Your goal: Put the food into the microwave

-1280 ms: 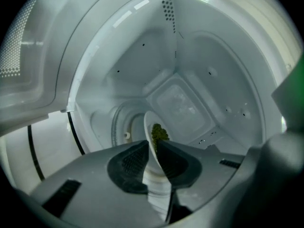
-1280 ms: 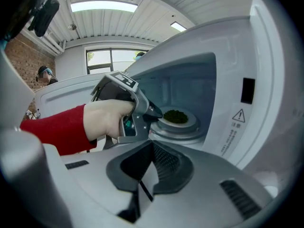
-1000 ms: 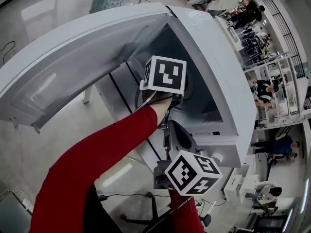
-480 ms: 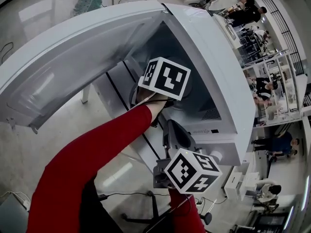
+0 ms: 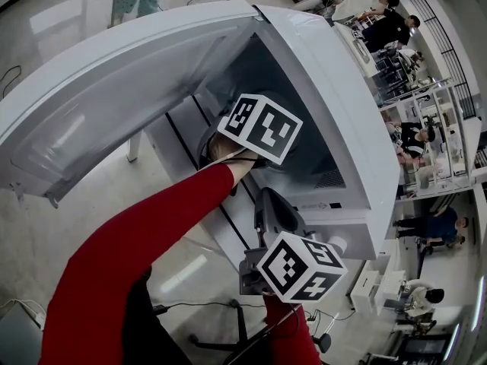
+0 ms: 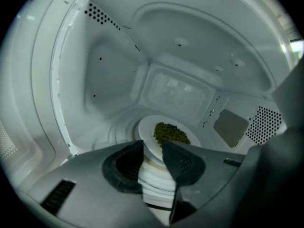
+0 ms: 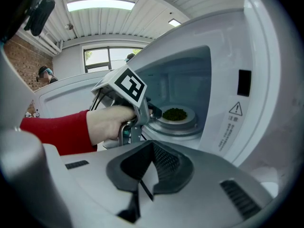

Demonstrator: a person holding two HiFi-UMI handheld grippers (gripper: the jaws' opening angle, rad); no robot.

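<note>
A white plate [image 6: 146, 133] with a heap of green food [image 6: 171, 133] rests on the turntable inside the open microwave [image 5: 346, 120]. My left gripper [image 6: 152, 145] reaches into the cavity. Its jaws are opening, with the plate's near rim between them and the pads not pressing on it. In the right gripper view the plate [image 7: 189, 115] and the food [image 7: 175, 113] lie just beyond the left gripper [image 7: 153, 111], held by a hand in a red sleeve. My right gripper [image 7: 151, 147] waits outside the opening, jaws shut on nothing. Their marker cubes [image 5: 261, 128] [image 5: 301, 269] show in the head view.
The microwave door [image 5: 106, 97] stands swung open at the left. The control panel with a warning label [image 7: 232, 113] is at the right of the opening. People and shelving [image 5: 426, 135] are far off at the right.
The left gripper's marker cube has rolled a little in the microwave's opening and stayed in the same place. The right gripper has not moved.
</note>
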